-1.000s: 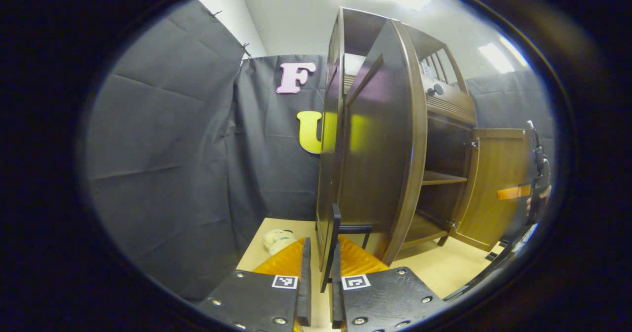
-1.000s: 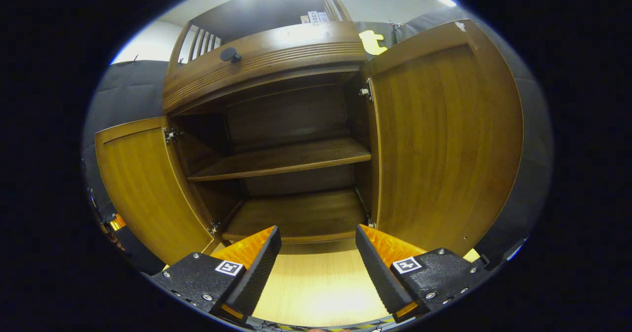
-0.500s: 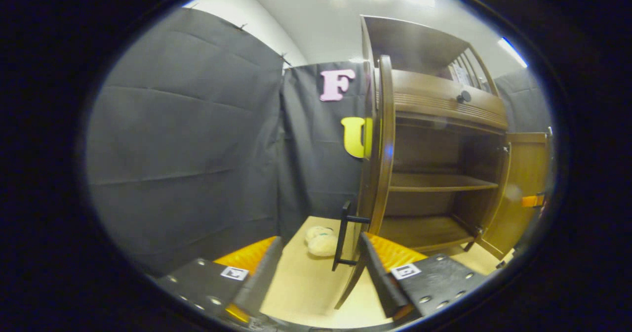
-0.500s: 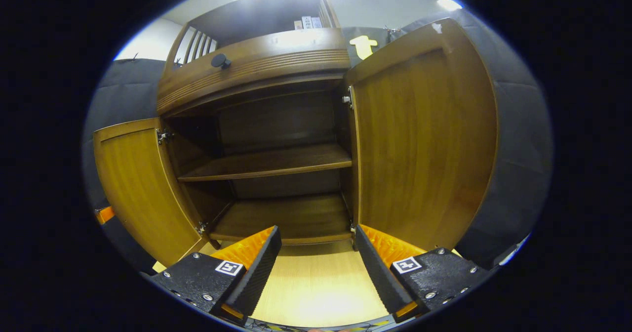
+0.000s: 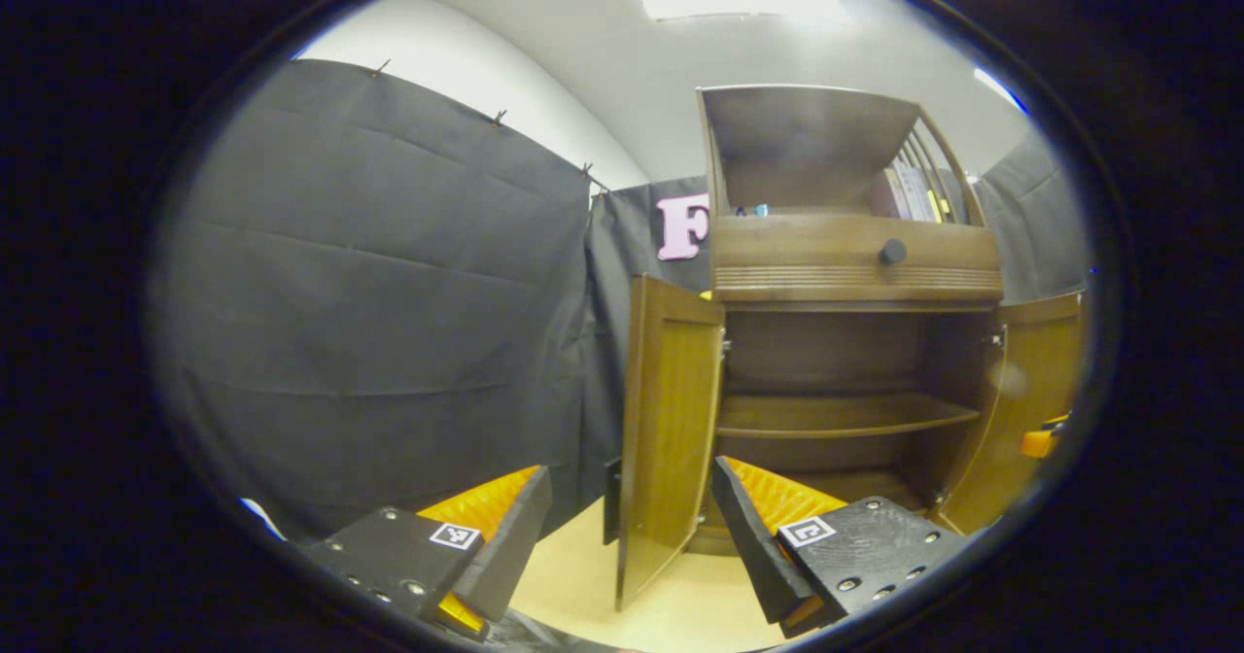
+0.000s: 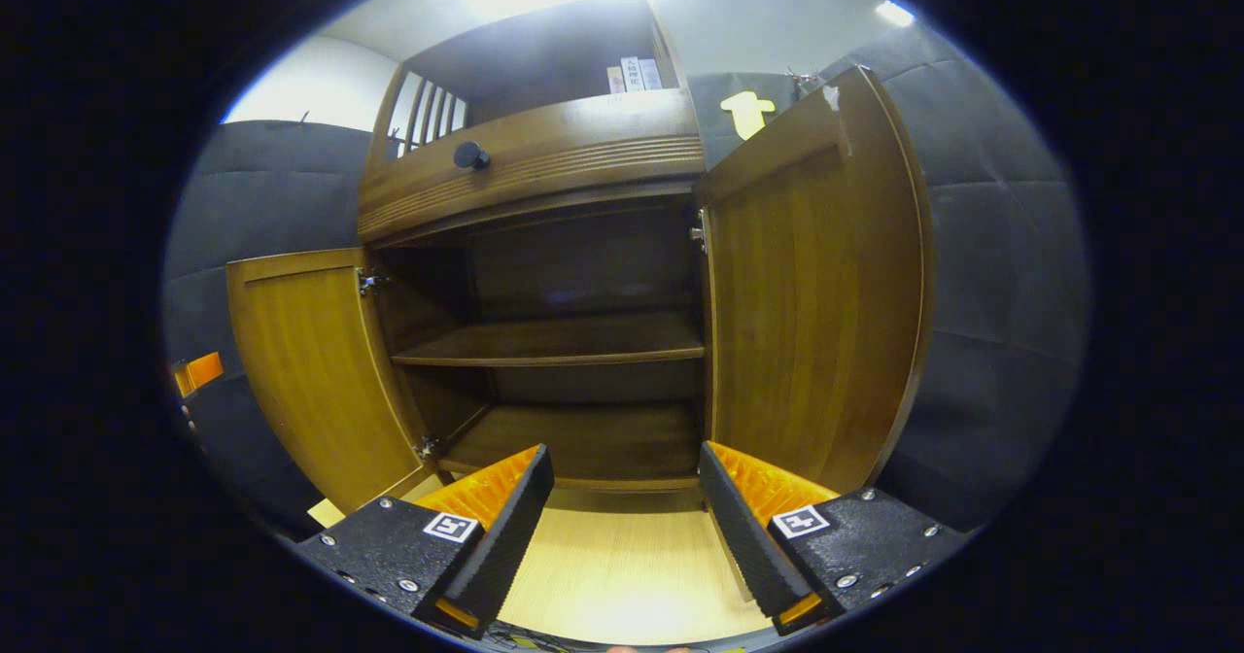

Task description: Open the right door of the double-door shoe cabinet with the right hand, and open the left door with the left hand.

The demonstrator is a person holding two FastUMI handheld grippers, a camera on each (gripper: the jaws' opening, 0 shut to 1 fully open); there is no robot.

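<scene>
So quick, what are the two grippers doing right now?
Left gripper: open, holding nothing.
Right gripper: open, holding nothing.

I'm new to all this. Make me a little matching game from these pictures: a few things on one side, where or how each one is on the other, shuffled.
Things:
1. left door
2. round knob
3. middle shelf
4. left tongs

States or places:
a. bare, inside the cabinet
b. open, holding nothing
c. swung wide open
d. on the drawer front above the doors

Pairs: 1-c, 2-d, 3-a, 4-b
</scene>
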